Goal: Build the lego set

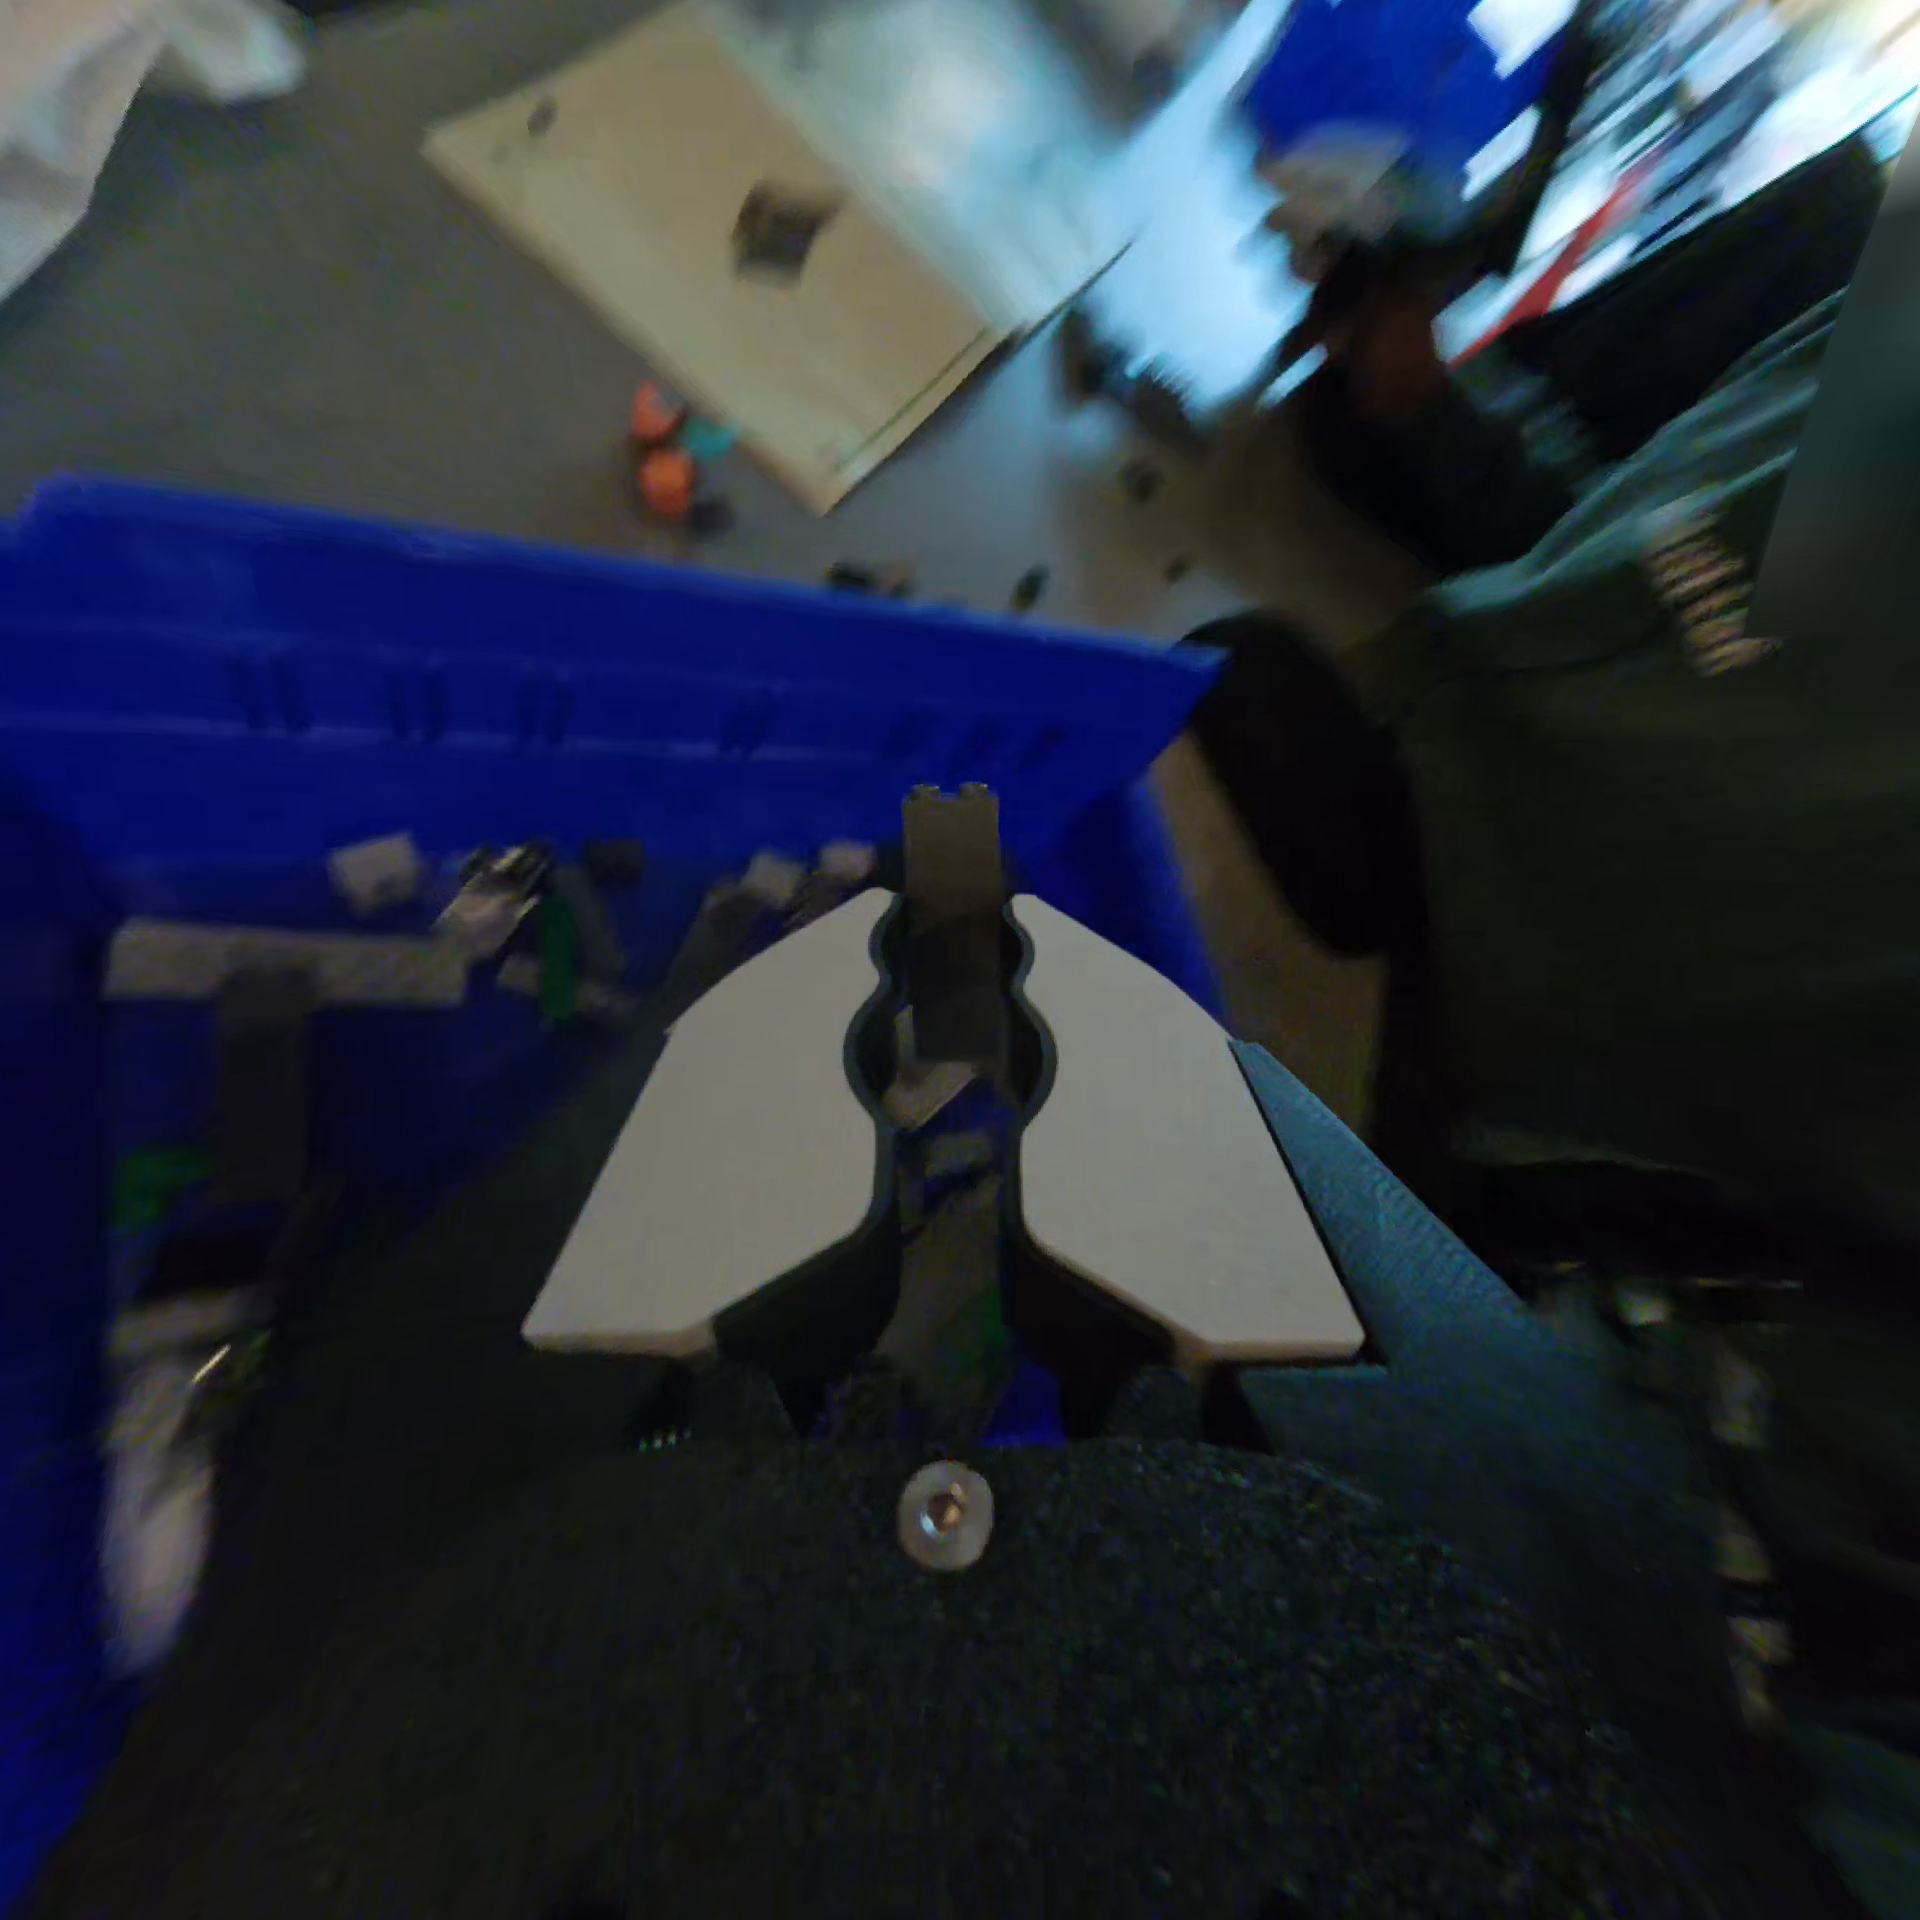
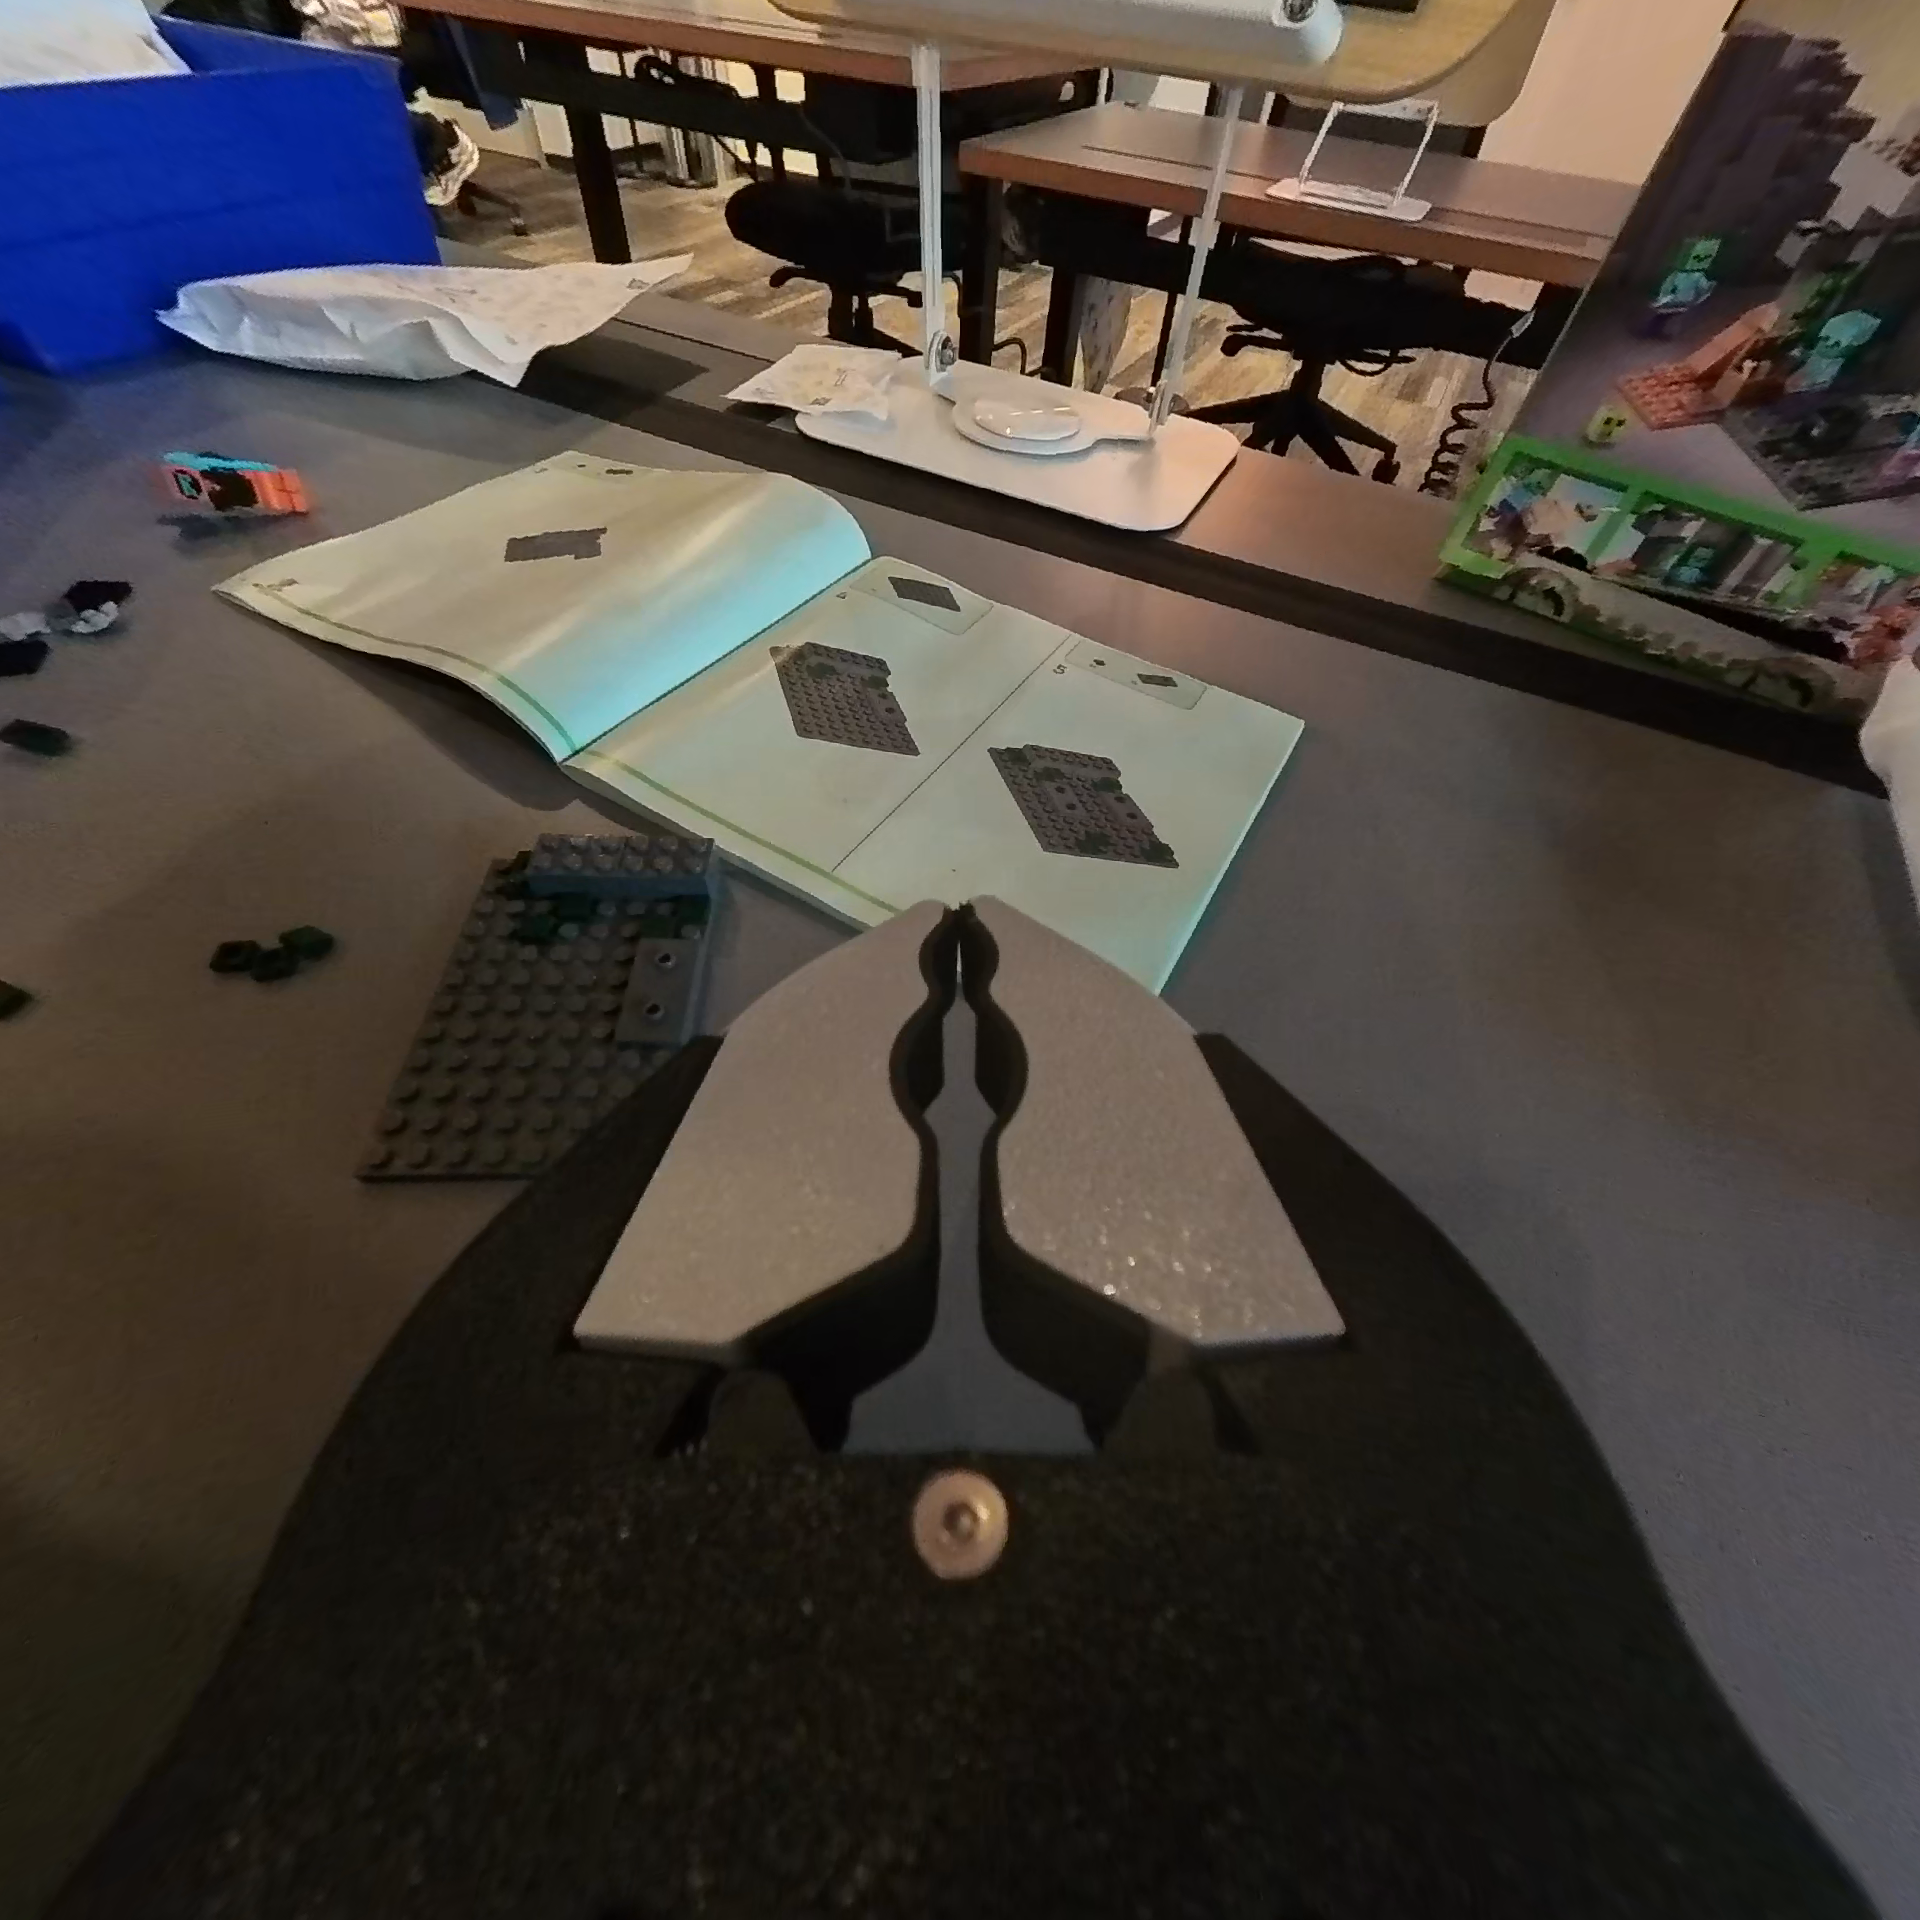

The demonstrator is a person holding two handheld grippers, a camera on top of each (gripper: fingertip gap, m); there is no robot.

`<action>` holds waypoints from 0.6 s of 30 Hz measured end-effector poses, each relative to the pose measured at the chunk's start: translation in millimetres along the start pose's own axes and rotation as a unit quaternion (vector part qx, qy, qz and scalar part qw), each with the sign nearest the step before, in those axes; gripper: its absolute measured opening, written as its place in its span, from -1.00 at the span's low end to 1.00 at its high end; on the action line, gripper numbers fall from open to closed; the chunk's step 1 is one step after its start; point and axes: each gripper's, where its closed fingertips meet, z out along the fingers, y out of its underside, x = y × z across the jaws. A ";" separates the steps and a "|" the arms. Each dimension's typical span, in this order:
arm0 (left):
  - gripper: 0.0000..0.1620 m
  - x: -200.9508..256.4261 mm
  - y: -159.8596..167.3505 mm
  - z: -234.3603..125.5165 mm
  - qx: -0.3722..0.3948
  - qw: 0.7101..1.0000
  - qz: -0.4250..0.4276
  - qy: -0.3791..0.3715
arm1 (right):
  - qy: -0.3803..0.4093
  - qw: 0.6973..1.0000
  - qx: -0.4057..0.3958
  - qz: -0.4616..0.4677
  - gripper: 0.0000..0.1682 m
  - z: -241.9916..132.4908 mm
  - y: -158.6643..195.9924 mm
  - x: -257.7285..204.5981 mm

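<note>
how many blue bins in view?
1, seen in both views: the blue bin under the left gripper holding a dark brick, and at far left in the right wrist view.

The bin (image 1: 582,665) looks like glossy blue plastic with ribbed walls. The booklet (image 2: 727,707) is smooth paper with a slight sheen. The baseplate (image 2: 520,1039) is matt grey plastic, studded. The table (image 2: 1507,1039) has a smooth matt grey top. The right gripper (image 2: 961,914) has pebbled grey fingers (image 2: 1122,1174), a rough black body and a shiny metal screw (image 2: 959,1527). The bag (image 2: 395,312) is crinkled white paper.
</note>
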 end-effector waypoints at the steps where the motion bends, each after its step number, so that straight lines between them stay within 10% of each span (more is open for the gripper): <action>1: -0.79 -5.8 6.4 1.8 -0.024 0.999 0.006 -0.025 | 0.000 1.000 -0.001 0.000 -1.00 0.2 0.2 0.2; 18: -0.66 -59.7 63.4 -1.8 -0.264 0.922 0.114 -0.257 | 0.010 1.000 -0.008 -0.013 -1.00 2.3 1.9 0.3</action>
